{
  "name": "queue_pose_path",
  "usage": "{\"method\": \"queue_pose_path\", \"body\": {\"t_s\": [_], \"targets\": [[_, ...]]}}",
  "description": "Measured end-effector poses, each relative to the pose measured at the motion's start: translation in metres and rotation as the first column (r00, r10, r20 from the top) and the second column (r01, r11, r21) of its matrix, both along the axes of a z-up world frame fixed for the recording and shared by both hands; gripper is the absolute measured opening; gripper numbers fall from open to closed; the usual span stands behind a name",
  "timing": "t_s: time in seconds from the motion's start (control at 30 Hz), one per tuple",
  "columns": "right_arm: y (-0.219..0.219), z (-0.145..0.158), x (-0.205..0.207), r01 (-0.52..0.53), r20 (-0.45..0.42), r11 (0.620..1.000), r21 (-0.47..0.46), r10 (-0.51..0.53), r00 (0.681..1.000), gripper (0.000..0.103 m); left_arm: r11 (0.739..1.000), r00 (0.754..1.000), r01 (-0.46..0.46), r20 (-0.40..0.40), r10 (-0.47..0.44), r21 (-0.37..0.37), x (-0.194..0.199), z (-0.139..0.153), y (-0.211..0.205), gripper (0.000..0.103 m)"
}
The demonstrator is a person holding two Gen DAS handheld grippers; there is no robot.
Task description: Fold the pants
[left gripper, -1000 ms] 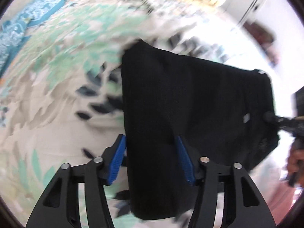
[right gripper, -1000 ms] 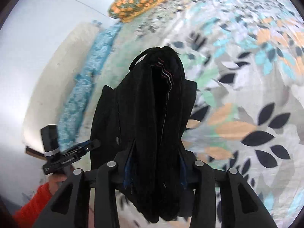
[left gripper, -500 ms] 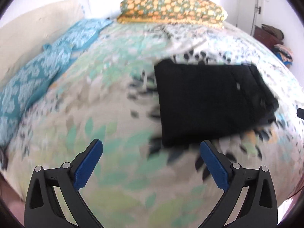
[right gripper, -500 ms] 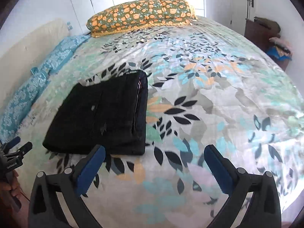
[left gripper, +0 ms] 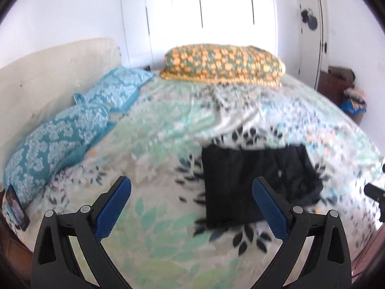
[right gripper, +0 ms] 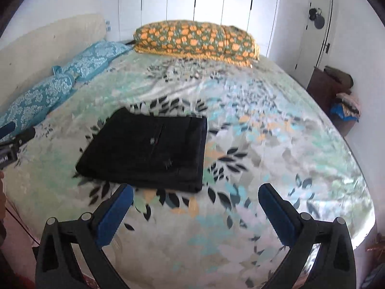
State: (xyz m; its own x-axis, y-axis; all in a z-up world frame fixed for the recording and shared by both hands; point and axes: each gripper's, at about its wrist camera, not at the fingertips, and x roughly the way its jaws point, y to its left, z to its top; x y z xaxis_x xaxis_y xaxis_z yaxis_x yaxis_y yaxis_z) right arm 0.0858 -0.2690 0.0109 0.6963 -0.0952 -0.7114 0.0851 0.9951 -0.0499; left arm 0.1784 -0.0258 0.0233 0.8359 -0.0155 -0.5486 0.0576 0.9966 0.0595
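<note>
The black pants lie folded into a flat rectangle on the floral bedspread. In the right wrist view the pants lie left of centre on the bedspread. My left gripper is open and empty, raised above the bed, with the pants just beyond its right finger. My right gripper is open and empty, pulled back from the pants' near edge. The left gripper's tip shows at the left edge of the right wrist view.
An orange-flowered pillow lies at the far side of the bed. Two teal patterned pillows lie along the left by a cream headboard. A dark cabinet with clothes stands at the right. White wardrobe doors are behind.
Both grippers let go of the pants, opened wide and drew back and up from the bed. The pants now lie flat and folded on the bedspread.
</note>
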Motion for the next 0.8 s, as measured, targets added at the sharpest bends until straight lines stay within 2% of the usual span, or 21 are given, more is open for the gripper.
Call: {"method": "queue_pose_path", "body": {"t_s": [0.07,0.1,0.17,0.27,0.3,0.37,0.43,0.53,0.6,0.8], "targets": [[0.004,0.024,-0.003,0.01,0.041,1.0,0.007,-0.01,0.999,0.103,1.0,0.997,-0.005,0.079,0.006,-0.014,-0.008,0.032,0.003,0.102],[0.007,0.03,-0.006,0.018,0.048,1.0,0.015,-0.018,0.999,0.103,1.0,0.996,0.005,0.089,-0.003,-0.019,-0.012,0.039,0.002,0.102],[0.016,0.028,-0.015,0.027,0.039,0.999,0.034,-0.029,0.999,0.103,1.0,0.998,0.012,0.056,-0.011,-0.015,-0.023,0.038,-0.004,0.102],[0.031,0.004,-0.039,0.04,-0.013,0.997,0.068,-0.039,0.999,0.103,0.998,0.995,0.045,-0.087,-0.048,-0.032,-0.046,0.002,-0.014,0.102],[0.035,-0.007,-0.048,0.04,-0.039,0.996,0.078,-0.037,0.999,0.103,0.997,0.986,0.061,-0.154,-0.069,-0.056,-0.055,-0.018,-0.017,0.102],[0.041,-0.027,-0.064,0.029,-0.085,0.996,0.081,-0.022,0.996,0.103,0.996,0.96,0.025,-0.277,-0.047,-0.083,-0.071,-0.052,-0.019,0.102],[0.047,-0.037,-0.076,0.019,-0.1,0.999,0.046,-0.015,0.995,0.103,0.996,0.944,-0.006,-0.328,-0.023,-0.085,-0.085,-0.07,-0.017,0.102],[0.048,-0.046,-0.082,0.022,-0.109,1.0,0.016,-0.02,0.994,0.103,1.0,0.939,-0.017,-0.343,0.008,-0.022,-0.094,-0.078,-0.022,0.102],[0.044,-0.048,-0.079,0.042,-0.111,0.999,0.033,-0.038,0.993,0.103,1.0,0.939,-0.017,-0.343,0.018,0.007,-0.092,-0.07,-0.024,0.102],[0.046,-0.042,-0.073,0.049,-0.074,0.998,0.029,-0.047,0.996,0.103,0.999,0.944,-0.001,-0.33,0.016,0.047,-0.089,-0.06,-0.028,0.102]]}}
